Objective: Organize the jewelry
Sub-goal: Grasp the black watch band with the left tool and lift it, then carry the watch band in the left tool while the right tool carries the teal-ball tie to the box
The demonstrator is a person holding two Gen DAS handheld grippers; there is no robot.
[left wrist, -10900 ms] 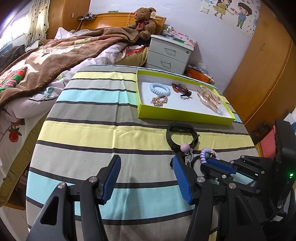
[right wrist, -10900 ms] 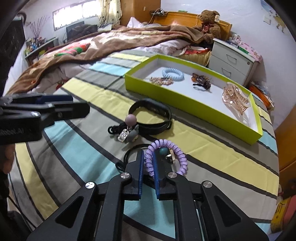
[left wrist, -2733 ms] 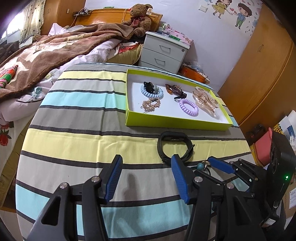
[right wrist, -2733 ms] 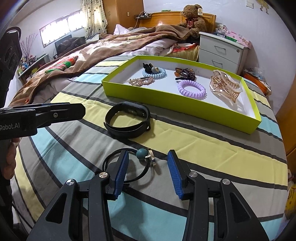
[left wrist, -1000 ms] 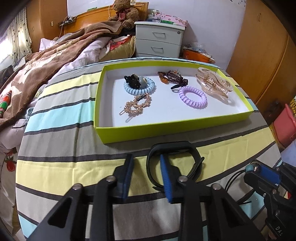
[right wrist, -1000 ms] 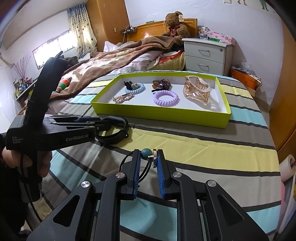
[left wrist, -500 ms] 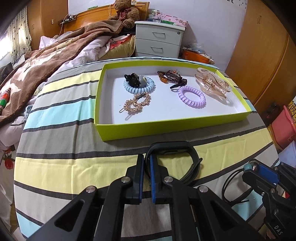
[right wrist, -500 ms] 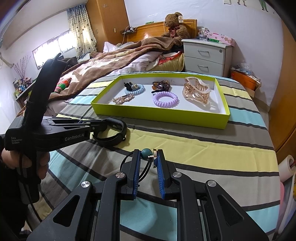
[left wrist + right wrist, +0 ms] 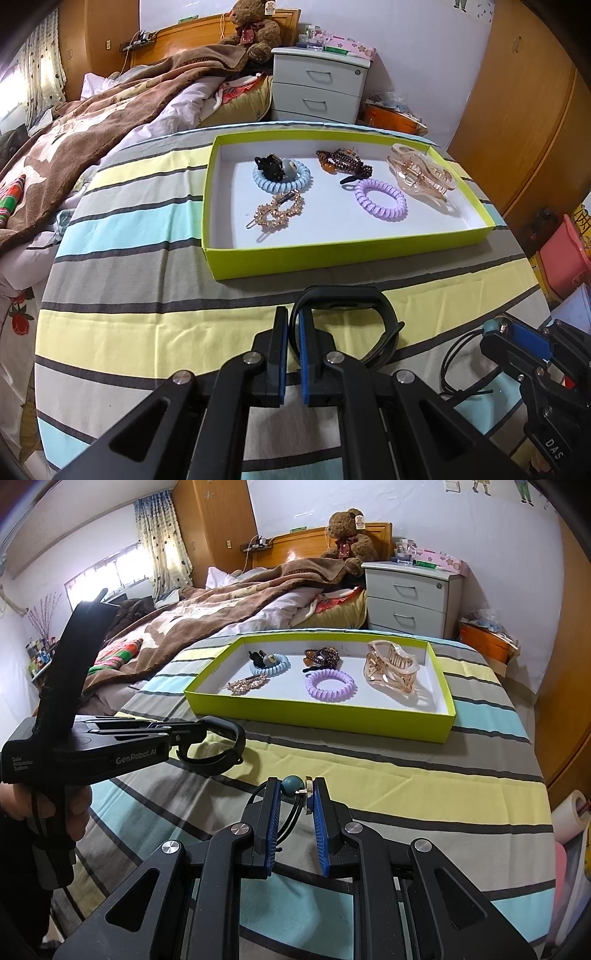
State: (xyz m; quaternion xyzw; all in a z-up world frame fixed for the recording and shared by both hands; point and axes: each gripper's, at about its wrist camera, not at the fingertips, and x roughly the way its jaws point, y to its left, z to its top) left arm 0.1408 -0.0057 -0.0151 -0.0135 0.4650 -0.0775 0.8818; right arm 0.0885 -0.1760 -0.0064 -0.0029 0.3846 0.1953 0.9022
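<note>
Left wrist view: left gripper point(image 9: 292, 325) pinches the black wristband point(image 9: 347, 295); right gripper point(image 9: 295, 794) clamps the beaded hair tie point(image 9: 293, 785).

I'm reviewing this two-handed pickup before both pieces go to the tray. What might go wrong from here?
1. The left tongs pinch only one edge of the black band; it may swivel or slip out.
2. The right tongs grip the teal bead while the black cord dangles; it might snag.
3. Either piece may land on the purple coil tie in the crowded green tray.
</note>
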